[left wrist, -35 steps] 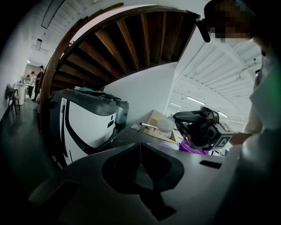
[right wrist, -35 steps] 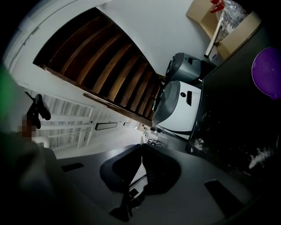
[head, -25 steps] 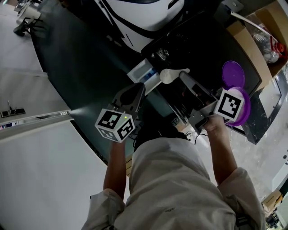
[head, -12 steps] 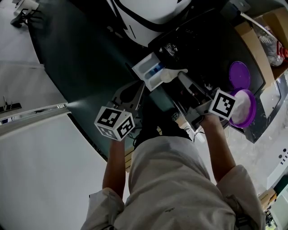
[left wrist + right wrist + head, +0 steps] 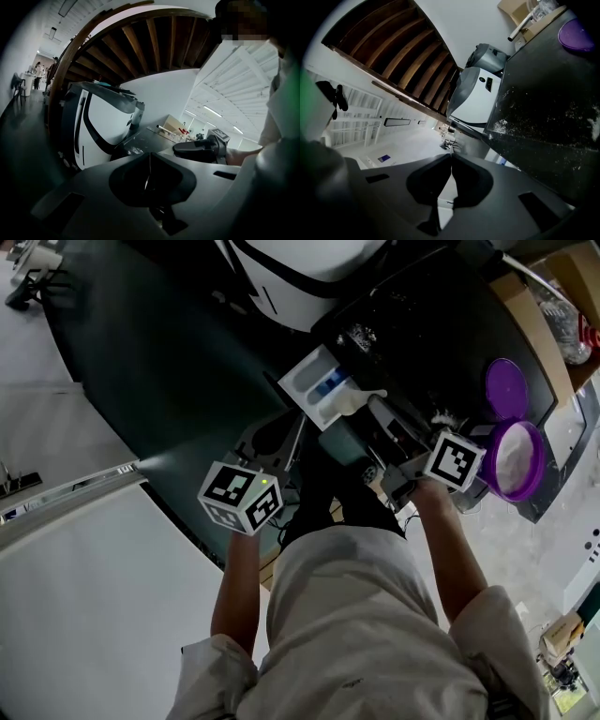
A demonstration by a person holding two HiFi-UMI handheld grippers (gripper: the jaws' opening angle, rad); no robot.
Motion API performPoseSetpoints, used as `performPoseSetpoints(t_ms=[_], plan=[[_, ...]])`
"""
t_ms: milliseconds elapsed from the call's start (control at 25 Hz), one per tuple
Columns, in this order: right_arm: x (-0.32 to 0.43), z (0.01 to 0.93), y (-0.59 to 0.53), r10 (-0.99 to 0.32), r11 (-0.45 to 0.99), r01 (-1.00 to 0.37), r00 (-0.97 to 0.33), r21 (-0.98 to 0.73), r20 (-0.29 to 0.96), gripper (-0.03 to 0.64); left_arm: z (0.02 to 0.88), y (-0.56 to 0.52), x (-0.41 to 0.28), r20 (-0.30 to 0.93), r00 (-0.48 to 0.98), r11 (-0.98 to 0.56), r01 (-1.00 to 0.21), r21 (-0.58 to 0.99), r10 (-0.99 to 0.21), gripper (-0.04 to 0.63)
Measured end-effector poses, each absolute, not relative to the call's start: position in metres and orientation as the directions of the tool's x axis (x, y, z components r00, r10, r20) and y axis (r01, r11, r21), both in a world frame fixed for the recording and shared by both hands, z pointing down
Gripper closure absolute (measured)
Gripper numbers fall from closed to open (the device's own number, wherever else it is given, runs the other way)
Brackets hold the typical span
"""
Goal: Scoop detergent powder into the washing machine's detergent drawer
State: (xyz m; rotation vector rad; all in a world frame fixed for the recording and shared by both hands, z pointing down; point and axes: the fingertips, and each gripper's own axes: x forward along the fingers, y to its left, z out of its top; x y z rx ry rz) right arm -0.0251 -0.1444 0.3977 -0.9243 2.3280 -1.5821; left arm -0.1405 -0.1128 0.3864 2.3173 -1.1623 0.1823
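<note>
White plastic in the pinch: clamping the white scoop point(image 5: 356, 401) by its handle with the right gripper point(image 5: 451, 158), jaws drawn together on that thin strip. Keeping the left gripper point(image 5: 149, 169) pressed closed on nothing, idling low and left of the work, well apart from the scoop.

Holding the scoop's bowl out over the near right corner of the detergent drawer point(image 5: 302, 382), pulled out from the white washing machine point(image 5: 300, 277), blue compartment lying just left of the bowl.

Having travelled in the last second: leaving the purple detergent tub point(image 5: 541, 463), then half hidden behind the right marker cube, now standing clear to the right on the dark counter point(image 5: 422, 324) with its purple lid point(image 5: 506, 388) beside it; moving from the drawer's end onto the drawer itself.

Judging this as the carry finishing and the tipping starting. Not seeing whether powder sits in the bowl. Probably needing a roll of the wrist next to empty it into the compartment, keeping spill off the already powder-dusted counter.
</note>
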Motion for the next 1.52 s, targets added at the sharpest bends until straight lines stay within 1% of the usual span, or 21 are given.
performPoseSetpoints(t_ms=[640, 1080, 1520], plan=[[-0.042, 0.465, -0.138, -0.62, 0.214, -0.541, -0.718, -0.814, 0.315, 0.604, 0.414, -0.113, -0.148, 0.377, 0.695, -0.55, -0.717, 0.428, -0.612, 0.574], [-0.051, 0.497, -0.134, -0.624, 0.228, -0.637, -0.676, -0.736, 0.392, 0.604, 0.42, -0.109, -0.157, 0.377, 0.708, -0.553, -0.704, 0.445, -0.597, 0.574], [-0.054, 0.517, -0.133, -0.622, 0.267, -0.704, -0.647, -0.658, 0.44, 0.606, 0.432, -0.101, -0.154, 0.376, 0.725, -0.555, -0.686, 0.471, -0.577, 0.574]])
